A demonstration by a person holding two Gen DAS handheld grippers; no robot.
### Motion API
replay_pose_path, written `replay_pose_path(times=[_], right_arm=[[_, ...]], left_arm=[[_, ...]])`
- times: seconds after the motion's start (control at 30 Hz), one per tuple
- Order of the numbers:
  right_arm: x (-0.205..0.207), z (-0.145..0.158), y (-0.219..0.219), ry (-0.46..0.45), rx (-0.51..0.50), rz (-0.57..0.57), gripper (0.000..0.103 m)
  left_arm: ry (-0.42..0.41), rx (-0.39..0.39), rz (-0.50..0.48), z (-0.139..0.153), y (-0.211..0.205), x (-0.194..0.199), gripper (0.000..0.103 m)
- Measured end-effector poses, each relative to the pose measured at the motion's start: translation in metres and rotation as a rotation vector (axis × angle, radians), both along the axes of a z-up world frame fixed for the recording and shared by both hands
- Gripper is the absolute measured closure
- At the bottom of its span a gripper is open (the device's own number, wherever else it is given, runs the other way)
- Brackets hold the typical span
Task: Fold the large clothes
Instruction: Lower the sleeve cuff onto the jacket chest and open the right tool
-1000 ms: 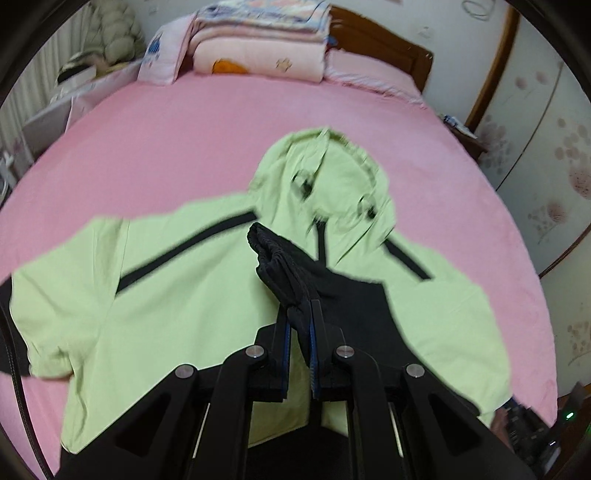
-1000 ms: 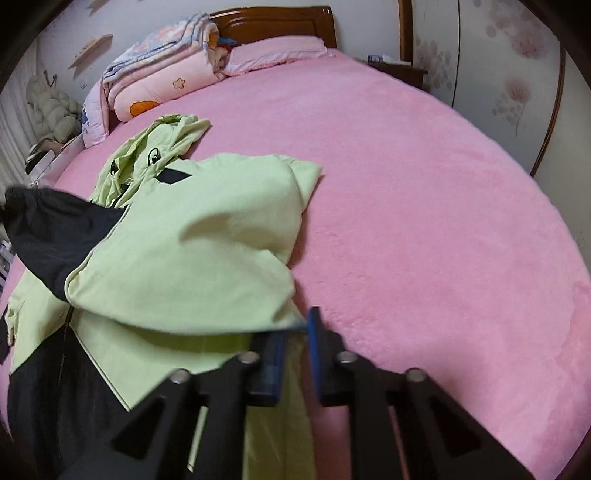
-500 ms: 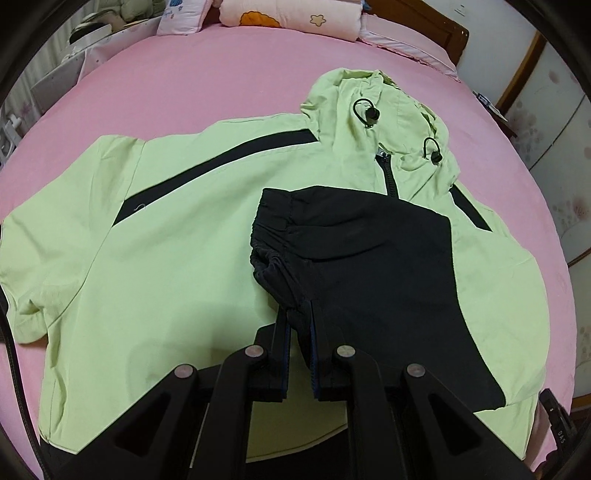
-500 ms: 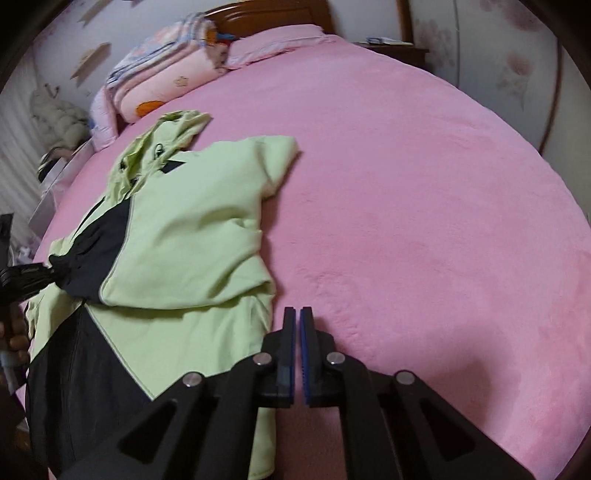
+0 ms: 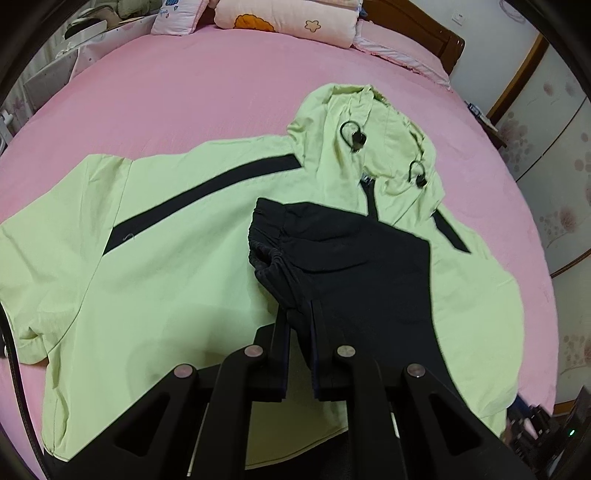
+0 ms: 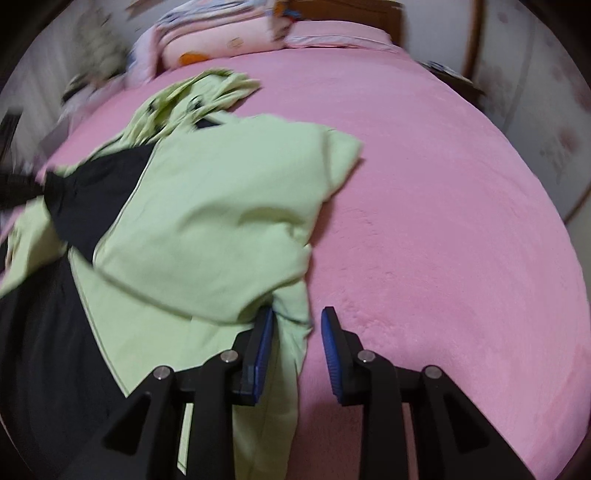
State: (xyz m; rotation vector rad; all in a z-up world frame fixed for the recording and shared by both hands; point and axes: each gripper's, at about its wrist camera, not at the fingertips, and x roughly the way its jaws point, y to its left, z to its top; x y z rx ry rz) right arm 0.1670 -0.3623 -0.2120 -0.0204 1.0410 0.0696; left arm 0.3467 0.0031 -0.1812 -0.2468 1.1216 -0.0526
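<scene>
We look down on a light-green hooded jacket (image 5: 177, 266) spread front-up on a pink bedspread (image 5: 192, 110), hood (image 5: 354, 122) toward the stacked bedding (image 5: 288, 22) at the headboard. Its black sleeve (image 5: 354, 266) is folded across the chest, and our left gripper (image 5: 300, 321) is clamped tight on the gathered cuff end. In the right wrist view, which is blurred, our right gripper (image 6: 297, 325) sits at the jacket's outer edge with its jaws opening; a fold of green fabric (image 6: 291, 325) lies between the blue pads (image 6: 264, 343), touching the left pad while the other stands clear of it.
</scene>
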Motion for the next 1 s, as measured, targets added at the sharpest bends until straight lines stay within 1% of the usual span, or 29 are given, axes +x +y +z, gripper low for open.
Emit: replay_pose_path(times=[0.07, 0.13, 0.27, 0.43, 0.5, 0.53, 0.57, 0.6, 0.67, 0.77, 0.8, 0.87, 0.93, 1.0], right_arm=[[-0.008, 0.000, -0.004, 0.001, 0.023, 0.017, 0.076], [-0.012, -0.001, -0.007, 0.003, 0.031, 0.014, 0.075], [-0.004, -0.005, -0.007, 0.008, 0.052, -0.017, 0.074], [0.012, -0.006, 0.004, -0.024, 0.018, -0.043, 0.074], [0.019, -0.006, 0.007, -0.044, 0.005, -0.055, 0.074], [0.020, -0.005, 0.008, -0.052, -0.007, -0.062, 0.076], [0.018, -0.003, 0.010, -0.081, -0.038, -0.080, 0.080], [0.015, 0.000, 0.012, -0.103, -0.064, -0.090, 0.090], [0.008, 0.005, 0.018, -0.138, -0.129, -0.125, 0.092], [-0.004, 0.014, 0.024, -0.175, -0.136, -0.163, 0.093], [-0.007, 0.016, 0.027, -0.178, -0.137, -0.173, 0.093], [-0.008, 0.013, 0.034, -0.163, -0.157, -0.186, 0.093], [-0.005, 0.004, 0.037, -0.120, -0.170, -0.182, 0.093], [-0.003, -0.005, 0.040, -0.071, -0.180, -0.168, 0.092]], left_arm=[[-0.002, -0.035, -0.002, 0.006, 0.000, 0.002, 0.096], [-0.017, -0.053, -0.014, 0.017, -0.004, 0.004, 0.096], [-0.053, -0.076, -0.031, 0.037, -0.009, 0.007, 0.096], [-0.102, -0.127, -0.042, 0.064, -0.012, 0.009, 0.096], [-0.112, -0.133, -0.043, 0.069, -0.012, 0.008, 0.096], [-0.112, -0.128, -0.045, 0.069, -0.012, 0.007, 0.096], [-0.105, -0.125, -0.047, 0.066, -0.011, 0.006, 0.096], [-0.096, -0.119, -0.045, 0.062, -0.011, 0.005, 0.096], [-0.082, -0.090, -0.034, 0.051, -0.008, 0.003, 0.096], [-0.053, -0.024, -0.003, 0.026, 0.002, -0.001, 0.096], [-0.026, -0.024, 0.011, 0.013, 0.008, -0.003, 0.095], [0.027, -0.018, 0.028, -0.011, 0.018, -0.007, 0.094], [0.084, 0.004, 0.037, -0.035, 0.024, -0.013, 0.094], [0.092, -0.001, 0.036, -0.047, 0.029, -0.019, 0.091]])
